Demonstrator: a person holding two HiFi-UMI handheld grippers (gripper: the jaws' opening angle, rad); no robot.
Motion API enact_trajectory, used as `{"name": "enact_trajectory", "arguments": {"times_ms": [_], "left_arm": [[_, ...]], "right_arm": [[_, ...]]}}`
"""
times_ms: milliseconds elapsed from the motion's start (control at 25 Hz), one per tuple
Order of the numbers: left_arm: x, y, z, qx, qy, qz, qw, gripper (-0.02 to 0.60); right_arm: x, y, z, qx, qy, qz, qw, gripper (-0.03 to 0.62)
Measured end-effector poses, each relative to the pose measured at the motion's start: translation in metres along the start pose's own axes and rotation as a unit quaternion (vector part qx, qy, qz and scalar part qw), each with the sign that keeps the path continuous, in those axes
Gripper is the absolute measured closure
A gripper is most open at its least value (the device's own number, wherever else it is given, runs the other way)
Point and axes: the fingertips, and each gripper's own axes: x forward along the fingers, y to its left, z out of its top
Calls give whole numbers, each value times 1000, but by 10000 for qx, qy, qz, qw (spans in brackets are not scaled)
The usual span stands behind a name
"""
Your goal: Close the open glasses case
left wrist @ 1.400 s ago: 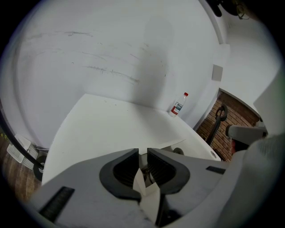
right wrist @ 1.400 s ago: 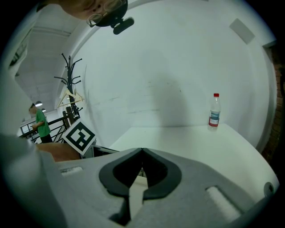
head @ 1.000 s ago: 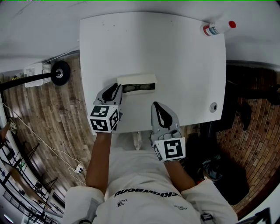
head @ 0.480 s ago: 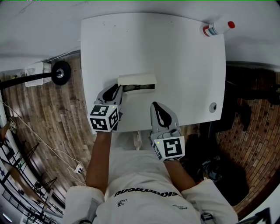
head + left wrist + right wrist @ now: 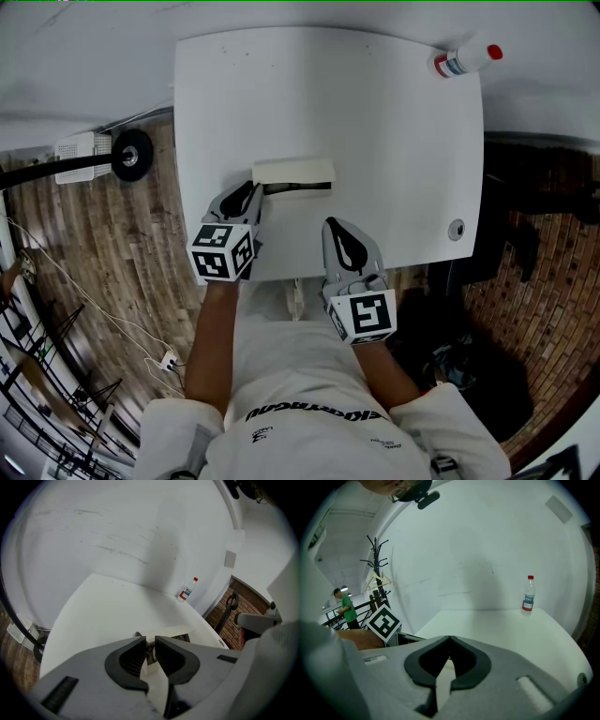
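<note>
— Step in hand, as far as it can be judged?
— Closing is judged to be nearly done. The glasses case (image 5: 292, 172) is found on the surface (image 5: 375, 122) straight ahead of the left hand-held gripper (image 5: 251, 190). Its cream lid lies low, so that only a thin dark slit is shown along the side nearer the person. That hand-held gripper's jaws are drawn nearly together. The case's left end is seen in the narrow gap between them, so it is taken to be pinched there.
— And the other one?
— Nothing is held by the right hand-held gripper (image 5: 336, 227). Its jaws are pressed together, and it is placed near the case's right half, on the person's side, apart from it.
— What is called for next?
— The lid would need to be pressed down the last bit until the slit is gone, with the case steadied at its left end. The closed right tips could be used for that push.
— Edges and room?
— The surface's near edge is found just behind both hand-held grippers, so little room is left for drawing back. Ahead and to the right, bare surface is spread wide. Only a plastic bottle (image 5: 466, 60) is stood far ahead of the right hand-held gripper, at the far corner, well apart from the case.
</note>
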Motion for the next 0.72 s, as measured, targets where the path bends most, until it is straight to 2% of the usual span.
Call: {"name": "enact_trajectory", "arguments": {"times_ms": [400,720], "left_arm": [[-1,0,-7,-298,-99,-45,9995,526],[-2,-1,-9,-356,-137,-26,9993,526]], "right_arm": [[-4,-3,0,14,-9,3,10000,592],[-7,-4,-2,-45,19,4,10000,592]]}}
